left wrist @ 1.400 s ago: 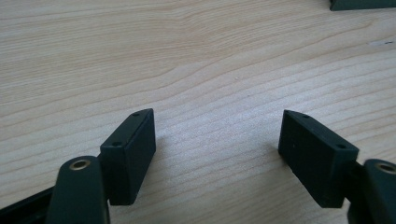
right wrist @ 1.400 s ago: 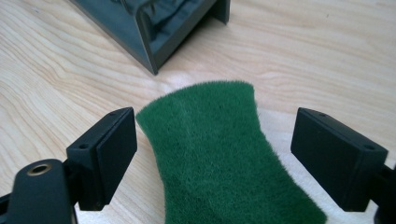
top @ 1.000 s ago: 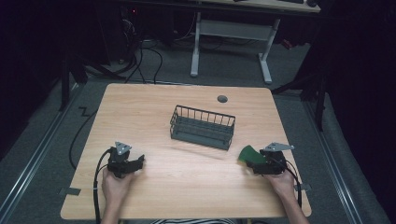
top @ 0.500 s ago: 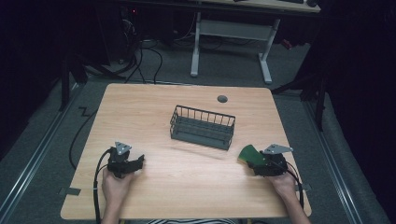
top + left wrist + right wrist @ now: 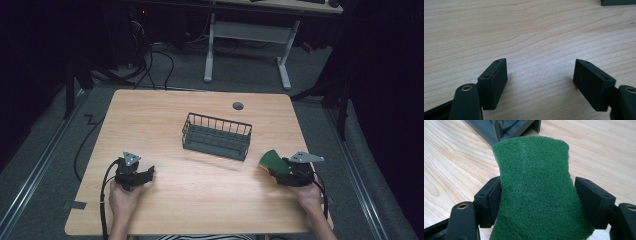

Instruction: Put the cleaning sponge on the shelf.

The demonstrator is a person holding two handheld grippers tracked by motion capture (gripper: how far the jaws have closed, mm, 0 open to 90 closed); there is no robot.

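resting near the front-left corner of the pale wooden desk (image 5: 165,115), the left gripper (image 5: 148,173) is a black plastic tool with a grey three-cornered plate on top and a black cable trailing back past the person's left hand (image 5: 123,197). in the left gripper view its two blocky, matt black jaws stand wide apart over bare wood grain, with nothing between them, so it is open.

at the middle of the desk, a little toward the back edge, stands one dark grey wire basket (image 5: 217,136), rectangular, with thin upright bars along its sides and a solid-looking floor. one small round dark grommet (image 5: 238,105) sits in the desk top close to the back edge, behind the basket.

near the front-right corner, the right gripper (image 5: 278,167), of the same black make, is carried by the person's right hand (image 5: 306,194). its jaws have just been closing, and they now press on one green scouring pad (image 5: 536,187) from both sides: a coarse, fibrous, felt-like sheet, bowed into a curve between the jaws and sticking out ahead of them toward the basket, just beside its right end but apart from it.
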